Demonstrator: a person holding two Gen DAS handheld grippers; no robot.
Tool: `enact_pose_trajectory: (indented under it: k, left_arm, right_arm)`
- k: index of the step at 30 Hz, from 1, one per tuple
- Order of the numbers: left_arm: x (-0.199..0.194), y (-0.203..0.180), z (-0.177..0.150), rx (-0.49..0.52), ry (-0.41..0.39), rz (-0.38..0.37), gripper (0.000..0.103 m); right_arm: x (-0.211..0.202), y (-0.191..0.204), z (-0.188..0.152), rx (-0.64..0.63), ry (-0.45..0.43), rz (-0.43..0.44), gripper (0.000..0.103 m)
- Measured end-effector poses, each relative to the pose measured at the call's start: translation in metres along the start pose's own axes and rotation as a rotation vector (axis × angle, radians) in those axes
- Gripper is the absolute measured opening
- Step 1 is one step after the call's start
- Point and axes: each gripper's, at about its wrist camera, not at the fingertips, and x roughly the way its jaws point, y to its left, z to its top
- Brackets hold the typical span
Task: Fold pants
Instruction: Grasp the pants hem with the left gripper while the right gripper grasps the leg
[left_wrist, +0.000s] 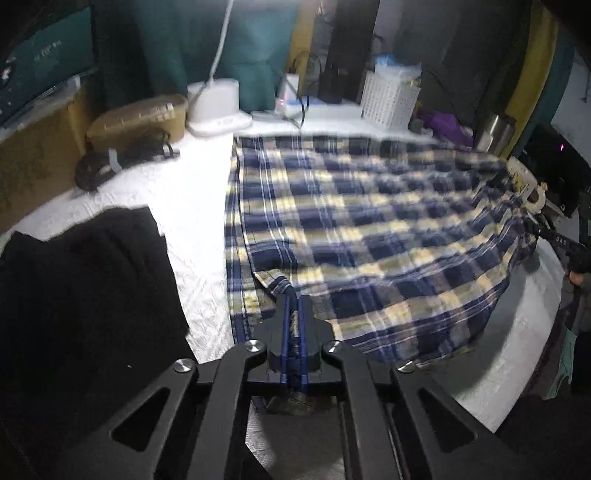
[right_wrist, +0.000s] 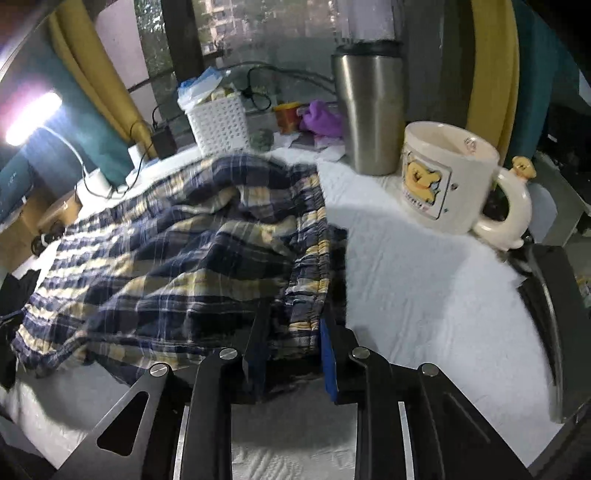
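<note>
Blue, yellow and white plaid pants (left_wrist: 351, 221) lie spread across the white table cover (left_wrist: 192, 206), blurred by motion. My left gripper (left_wrist: 293, 299) is shut on a leg hem at the near end, with the fabric pinched between its blue pads. In the right wrist view the pants (right_wrist: 166, 258) run off to the left, and their gathered elastic waistband (right_wrist: 314, 236) comes down into my right gripper (right_wrist: 293, 317). That bunched waistband fills the narrow gap between its fingers. The right gripper's black body (left_wrist: 561, 240) also shows at the far right of the left wrist view.
A cream cartoon mug (right_wrist: 443, 177) and a steel tumbler (right_wrist: 369, 110) stand close to the right of the waistband. A white perforated basket (right_wrist: 218, 125), cables and a white lamp base (left_wrist: 216, 103) line the back. A black garment (left_wrist: 85, 288) lies at the near left.
</note>
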Motion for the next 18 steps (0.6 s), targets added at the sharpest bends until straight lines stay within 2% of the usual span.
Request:
enact_pose_trajectory:
  k: [1,2,6,11,13,16,18]
  left_arm:
    - [-0.007,0.001,0.003,-0.008,-0.024,0.003,0.001]
    - [-0.015,0.001,0.006,-0.017,-0.048,0.004,0.001]
    - [-0.036,0.003,0.017,-0.026,-0.114,0.009,0.001]
    - [-0.02,0.005,0.006,-0.029,-0.042,0.05,0.001]
    - [-0.011,0.009,-0.007,-0.022,0.0,0.119,0.001]
    - [-0.007,0.019,-0.02,-0.062,0.042,0.132,0.0]
    - [-0.012,0.023,-0.022,-0.069,0.039,0.148,0.0]
  right_arm:
    - [-0.003,0.0,0.002,-0.012,-0.009,-0.012,0.022]
    - [-0.005,0.001,0.003,-0.03,-0.016,-0.026,0.017]
    - [-0.011,0.001,0.006,-0.065,-0.026,-0.033,0.013]
    - [-0.018,0.001,-0.001,-0.111,-0.007,-0.072,0.011]
    - [-0.015,-0.002,-0.008,-0.139,0.028,-0.103,0.011]
    - [-0.017,-0.008,-0.017,-0.111,0.017,-0.08,0.011]
    - [-0.019,-0.01,-0.017,-0.097,0.017,-0.081,0.012]
